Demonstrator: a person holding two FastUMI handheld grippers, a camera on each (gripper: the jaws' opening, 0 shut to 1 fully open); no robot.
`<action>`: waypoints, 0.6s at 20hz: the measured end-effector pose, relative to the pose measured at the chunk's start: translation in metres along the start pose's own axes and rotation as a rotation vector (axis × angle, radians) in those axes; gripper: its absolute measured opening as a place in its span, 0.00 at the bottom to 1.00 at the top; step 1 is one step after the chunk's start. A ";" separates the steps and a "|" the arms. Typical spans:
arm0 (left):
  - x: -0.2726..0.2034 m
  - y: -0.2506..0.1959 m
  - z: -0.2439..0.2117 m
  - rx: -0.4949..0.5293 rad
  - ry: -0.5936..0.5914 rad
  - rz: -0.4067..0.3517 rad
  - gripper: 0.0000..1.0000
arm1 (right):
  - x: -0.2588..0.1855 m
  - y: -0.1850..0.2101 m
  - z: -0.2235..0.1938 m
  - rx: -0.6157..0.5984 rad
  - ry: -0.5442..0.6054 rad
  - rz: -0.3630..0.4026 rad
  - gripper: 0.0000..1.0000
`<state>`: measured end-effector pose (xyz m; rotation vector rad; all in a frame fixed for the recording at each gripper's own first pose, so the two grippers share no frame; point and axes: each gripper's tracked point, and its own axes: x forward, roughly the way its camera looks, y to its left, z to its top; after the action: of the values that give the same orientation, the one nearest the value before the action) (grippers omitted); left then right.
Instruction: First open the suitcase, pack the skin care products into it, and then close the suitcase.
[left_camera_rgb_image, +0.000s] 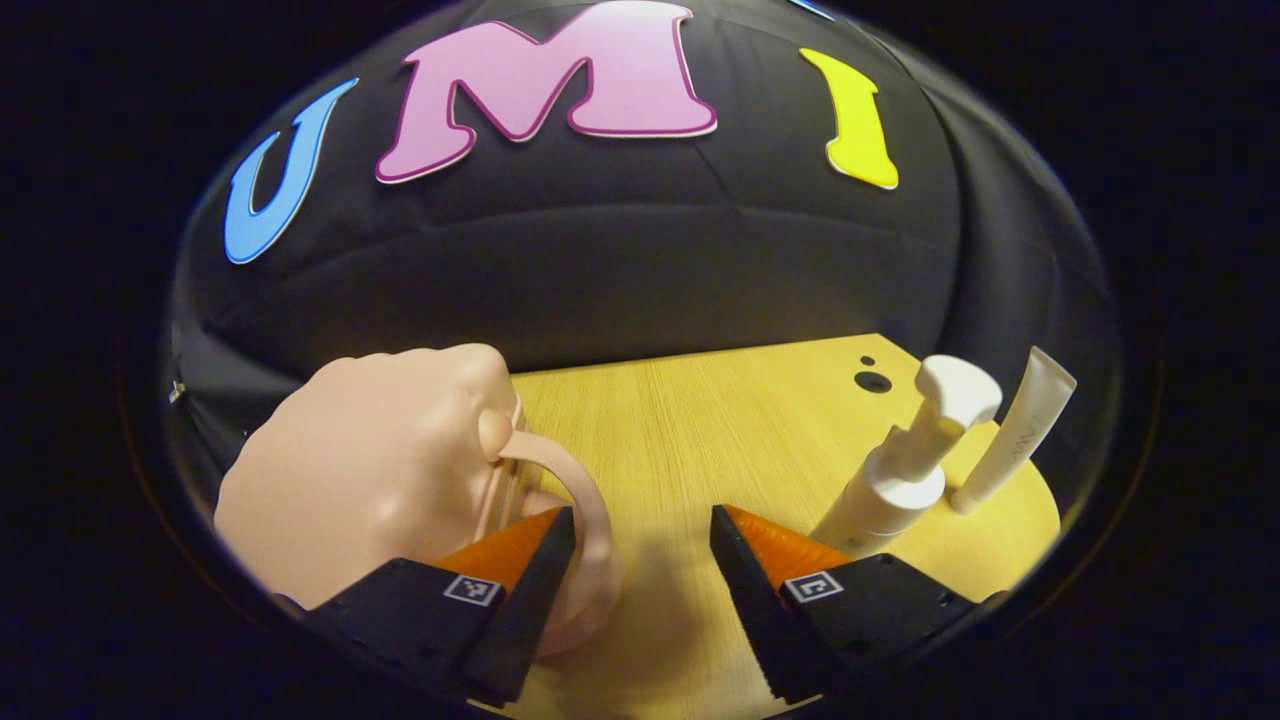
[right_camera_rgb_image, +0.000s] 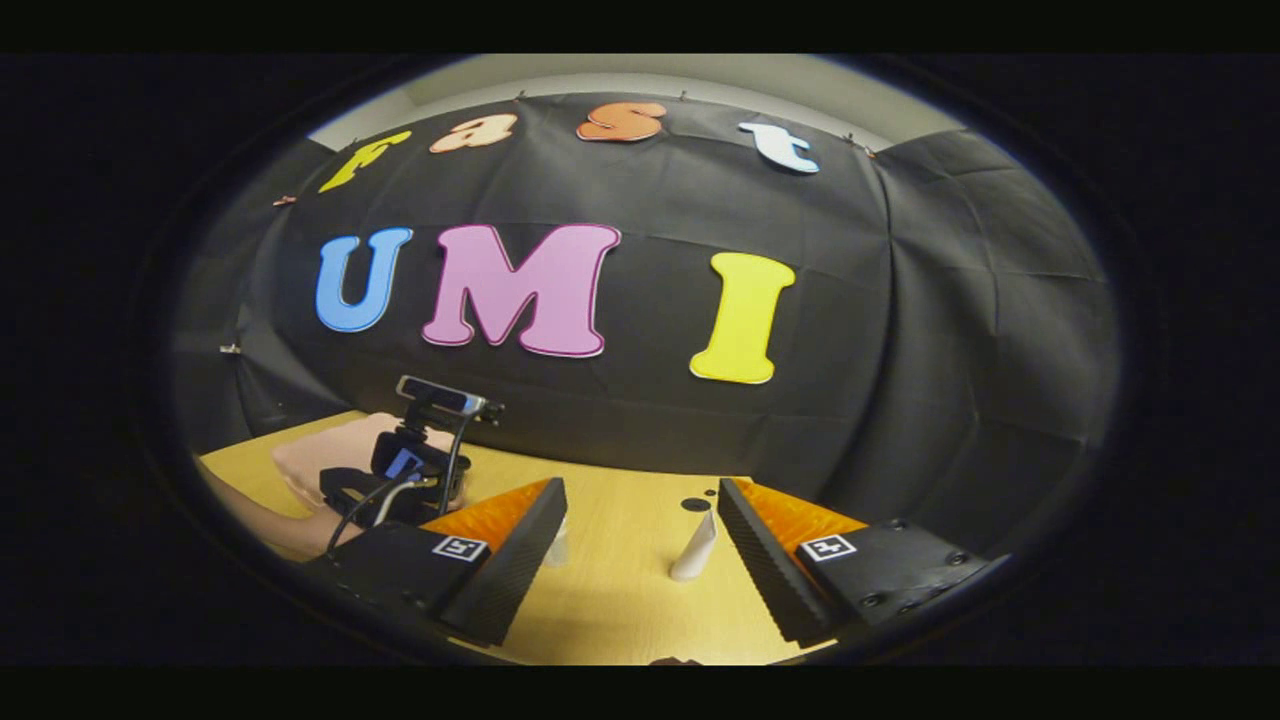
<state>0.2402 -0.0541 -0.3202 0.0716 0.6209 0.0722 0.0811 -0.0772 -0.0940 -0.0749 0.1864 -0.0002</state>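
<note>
**Fingers spread beside the pink case's handle**

Fingers of the left gripper (left_camera_rgb_image: 640, 560) stand apart, gripping nothing, over the pale wooden tabletop (left_camera_rgb_image: 690, 420). At their left lies the rounded pale-pink suitcase (left_camera_rgb_image: 370, 470), still closed by my reading, its looped handle (left_camera_rgb_image: 570, 490) against the left finger. Best to find the opening seam first. The right gripper (right_camera_rgb_image: 640, 540) also gapes, near the white pump bottle (left_camera_rgb_image: 905, 470) and white tube (left_camera_rgb_image: 1015, 430).
</note>
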 end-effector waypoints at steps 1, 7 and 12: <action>0.005 0.003 -0.002 0.005 0.019 0.021 0.83 | 0.003 -0.003 0.000 -0.004 -0.001 -0.006 0.97; 0.027 0.026 -0.021 -0.015 0.152 0.097 0.55 | 0.006 0.002 -0.004 0.035 0.017 0.001 0.97; 0.021 0.021 -0.006 -0.093 0.154 0.012 0.19 | 0.006 0.003 -0.008 0.046 0.027 0.008 0.97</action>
<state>0.2523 -0.0310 -0.3351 -0.0207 0.7700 0.1187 0.0859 -0.0749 -0.1028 -0.0282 0.2136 0.0025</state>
